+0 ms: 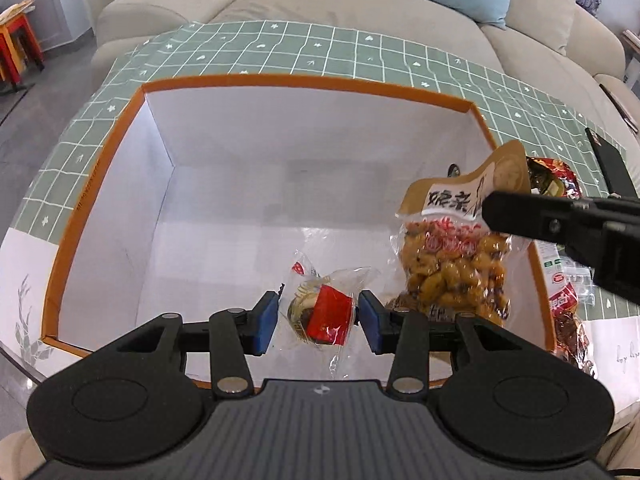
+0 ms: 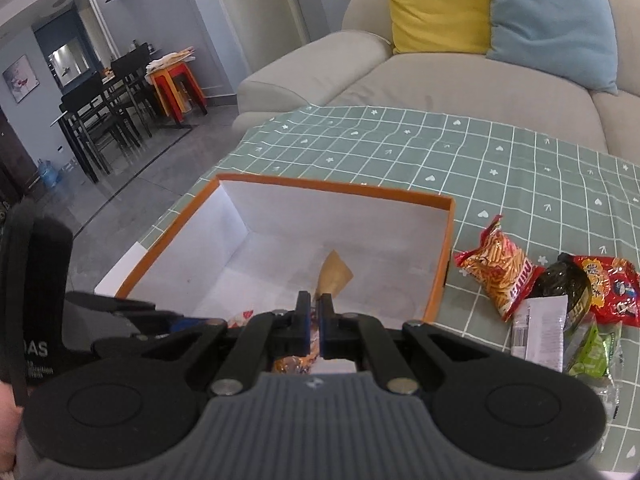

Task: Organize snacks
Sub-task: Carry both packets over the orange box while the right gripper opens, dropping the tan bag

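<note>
Snacks on both sides: your left tongs (image 1: 318,322) are parted around a small clear packet with a red label (image 1: 324,316), pads not clearly touching it, low inside the orange-rimmed white box (image 1: 160,184). Your right tongs (image 2: 315,322) are clamped on the tan-topped clear bag of golden nuts (image 1: 456,256), hanging over the box's right side. More packets, including a red crisp-stick bag (image 2: 500,276), lie on the green checked worktop (image 2: 400,152).

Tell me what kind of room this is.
Most likely a home living room: a beige sofa with a yellow cushion, a low table under a green checked cloth, and a dining table with chairs behind.
</note>
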The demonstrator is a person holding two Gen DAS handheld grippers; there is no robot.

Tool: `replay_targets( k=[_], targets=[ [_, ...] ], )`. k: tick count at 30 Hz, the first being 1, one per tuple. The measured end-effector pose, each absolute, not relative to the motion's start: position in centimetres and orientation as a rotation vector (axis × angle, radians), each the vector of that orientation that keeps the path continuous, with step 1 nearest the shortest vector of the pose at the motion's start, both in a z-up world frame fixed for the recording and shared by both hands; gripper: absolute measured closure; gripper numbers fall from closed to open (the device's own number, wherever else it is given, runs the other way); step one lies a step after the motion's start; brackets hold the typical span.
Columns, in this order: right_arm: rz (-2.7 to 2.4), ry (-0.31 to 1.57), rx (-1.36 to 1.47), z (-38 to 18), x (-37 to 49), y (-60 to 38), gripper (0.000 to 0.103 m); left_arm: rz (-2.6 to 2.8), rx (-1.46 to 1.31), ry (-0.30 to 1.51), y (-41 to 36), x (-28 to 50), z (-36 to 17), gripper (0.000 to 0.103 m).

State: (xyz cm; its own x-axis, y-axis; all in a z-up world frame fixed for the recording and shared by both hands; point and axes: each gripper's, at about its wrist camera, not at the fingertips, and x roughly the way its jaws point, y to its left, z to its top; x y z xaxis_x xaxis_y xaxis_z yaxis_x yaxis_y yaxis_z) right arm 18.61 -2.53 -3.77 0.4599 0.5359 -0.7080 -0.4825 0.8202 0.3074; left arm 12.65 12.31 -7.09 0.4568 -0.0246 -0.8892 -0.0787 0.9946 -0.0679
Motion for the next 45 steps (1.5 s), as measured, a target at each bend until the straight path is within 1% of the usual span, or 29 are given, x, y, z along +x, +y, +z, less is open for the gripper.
replay_targets(
  k=[6,11,16,21,28,31,33,36,37,39,41,45],
  targets=[
    [0.589,0.897,0.038,-4.5,19.6,-1.7,0.103,0.039,-0.12,1.107,12.4,12.7,-7.4,0.054],
    [0.608,0.972,0.044,-6.3,20.0,-1.0,0.103,0.021,-0.127,1.121,12.3,13.0,-7.7,0.054],
    [0.637,0.991,0.033,-6.7,19.6,-0.7,0.103,0.025,-0.13,1.143,12.2,13.6,-8.3,0.054],
    [0.599,1.02,-0.064,-7.8,19.5,0.0,0.103,0.024,-0.122,1.157,11.9,13.9,-8.8,0.054],
    [0.569,0.976,-0.191,-8.2,19.0,0.7,0.103,0.026,-0.099,1.17,11.4,14.0,-9.3,0.053],
    [0.558,0.96,-0.219,-8.1,18.7,0.7,0.096,0.032,-0.094,1.174,11.4,14.1,-9.4,0.053],
    [0.549,0.944,-0.234,-8.0,18.5,0.6,0.095,0.032,-0.091,1.176,11.3,14.1,-9.5,0.053],
    [0.544,0.942,-0.228,-7.7,18.4,0.4,0.09,0.034,-0.087,1.178,11.2,14.0,-9.5,0.053],
    [0.538,0.941,-0.224,-7.7,18.4,0.3,0.085,0.034,-0.085,1.18,11.2,14.0,-9.5,0.052],
    [0.533,0.934,-0.216,-7.5,18.2,0.1,0.081,0.036,-0.08,1.183,11.2,14.0,-9.6,0.052],
    [0.529,0.921,-0.208,-7.1,18.0,-0.1,0.072,0.039,-0.075,1.184,11.3,13.9,-9.6,0.051],
    [0.518,0.888,-0.205,-6.2,17.6,-0.4,0.063,0.045,-0.072,1.174,11.4,13.7,-9.3,0.047]
  ],
)
